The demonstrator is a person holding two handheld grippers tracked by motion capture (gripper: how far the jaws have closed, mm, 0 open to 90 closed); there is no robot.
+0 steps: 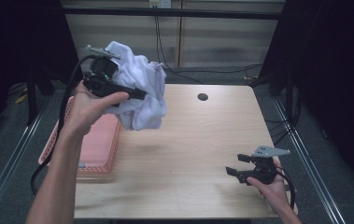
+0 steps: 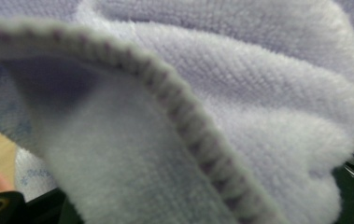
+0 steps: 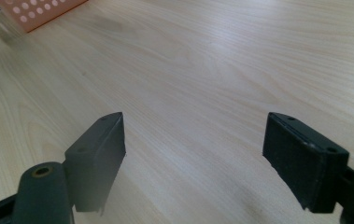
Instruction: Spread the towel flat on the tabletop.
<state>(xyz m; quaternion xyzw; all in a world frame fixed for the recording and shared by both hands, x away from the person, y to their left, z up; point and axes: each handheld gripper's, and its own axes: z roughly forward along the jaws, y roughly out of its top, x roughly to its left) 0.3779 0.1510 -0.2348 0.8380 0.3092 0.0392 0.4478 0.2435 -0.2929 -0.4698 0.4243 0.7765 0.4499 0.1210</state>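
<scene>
A pale lavender-white towel (image 1: 147, 81) hangs bunched in the air above the table's back left. My left gripper (image 1: 139, 95) is shut on it, held up by the person's left hand. In the left gripper view the towel's stitched hem (image 2: 184, 121) and folds press close against the camera, hiding the jaws. My right gripper (image 1: 234, 164) rests low over the table's front right, open with nothing between its fingers. The right gripper view shows that gripper (image 3: 194, 135) with its jaws wide apart over bare wood.
A pink perforated basket (image 1: 101, 140) sits at the left edge of the wooden table (image 1: 188, 149), below the lifted towel; its corner (image 3: 39, 11) shows far off in the right gripper view. A round cable hole (image 1: 202, 97) lies at the back. Dark curtains flank both sides.
</scene>
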